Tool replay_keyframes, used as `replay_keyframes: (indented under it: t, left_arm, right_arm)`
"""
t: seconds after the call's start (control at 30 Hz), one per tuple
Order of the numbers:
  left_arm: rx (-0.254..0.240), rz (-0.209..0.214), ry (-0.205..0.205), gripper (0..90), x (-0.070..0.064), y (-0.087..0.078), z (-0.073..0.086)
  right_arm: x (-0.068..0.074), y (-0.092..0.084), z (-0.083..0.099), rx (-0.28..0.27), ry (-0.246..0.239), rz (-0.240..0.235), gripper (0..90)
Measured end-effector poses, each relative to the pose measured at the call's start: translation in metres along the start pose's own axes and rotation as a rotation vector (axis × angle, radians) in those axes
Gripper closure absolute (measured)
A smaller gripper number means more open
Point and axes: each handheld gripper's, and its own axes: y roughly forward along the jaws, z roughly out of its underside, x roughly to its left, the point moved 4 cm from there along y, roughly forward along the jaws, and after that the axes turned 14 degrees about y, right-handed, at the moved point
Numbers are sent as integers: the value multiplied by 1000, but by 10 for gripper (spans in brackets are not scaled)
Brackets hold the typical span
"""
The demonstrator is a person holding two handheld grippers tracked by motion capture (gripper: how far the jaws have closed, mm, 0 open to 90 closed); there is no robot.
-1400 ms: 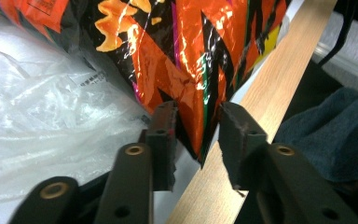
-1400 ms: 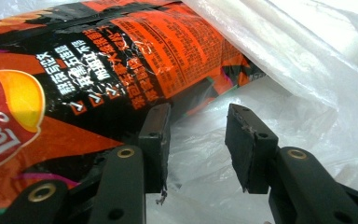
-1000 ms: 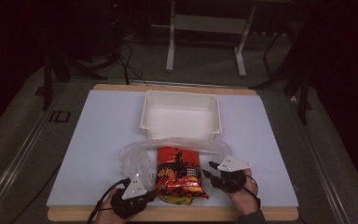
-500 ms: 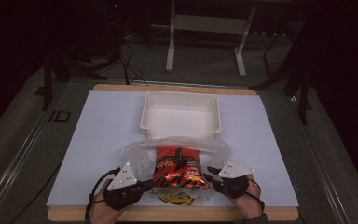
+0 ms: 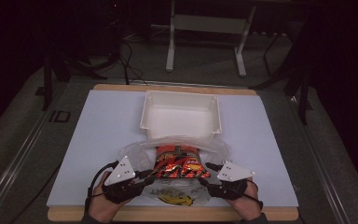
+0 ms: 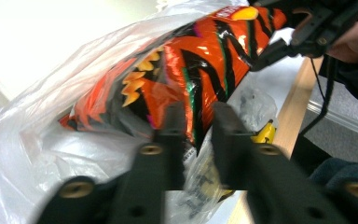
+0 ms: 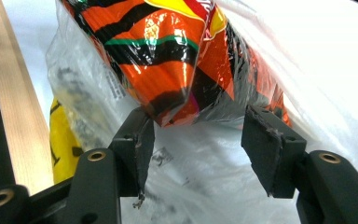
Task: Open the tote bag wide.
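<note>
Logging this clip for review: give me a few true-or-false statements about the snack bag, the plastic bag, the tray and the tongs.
1. The orange, black-striped crinkly snack bag lies inside the clear thin plastic bag. True.
2. The white rectangular plastic tray holds the snack bag. False: the tray is empty, and the snack bag lies in front of it.
3. The right tongs stand open. True: jaws apart, the snack bag's corner between them unpinched.
4. The left tongs hover over the tray. False: they are at the plastic bag, near the table's front edge.
</note>
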Motion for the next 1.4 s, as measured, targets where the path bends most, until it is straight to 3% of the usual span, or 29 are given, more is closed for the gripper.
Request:
replay_keyframes:
  t: [0.03,0.1,0.3,0.43,0.63,0.73,0.83,1.0,1.2,1.4]
  left_arm:
    - [-2,-9,17,668,0,-1,0]
    - [3,-16,36,570,1,-1,2]
    - [-18,-20,46,370,10,5,8]
    - [-24,-28,46,310,18,14,8]
    - [14,-62,108,182,27,26,1]
    - [27,-78,134,164,28,32,-4]
    - [19,-85,153,180,31,39,-9]
    - [-31,-80,149,329,40,48,-16]
    - [-76,-109,138,473,44,52,-22]
    - [-76,-109,125,583,50,52,-29]
  right_arm:
    - [0,0,0,0,0,0,436]
    - [0,0,-3,-7,-3,1,438]
    - [-3,0,-13,-27,-3,5,440]
    - [-5,1,-16,-36,7,1,440]
    - [-9,1,-21,-47,15,7,443]
    - [-11,2,-23,-54,22,9,443]
    - [-13,3,-25,-55,20,12,442]
    - [-16,4,-27,-58,26,16,442]
    - [-22,8,-22,-38,44,27,448]
    - [-23,11,-14,-26,55,36,449]
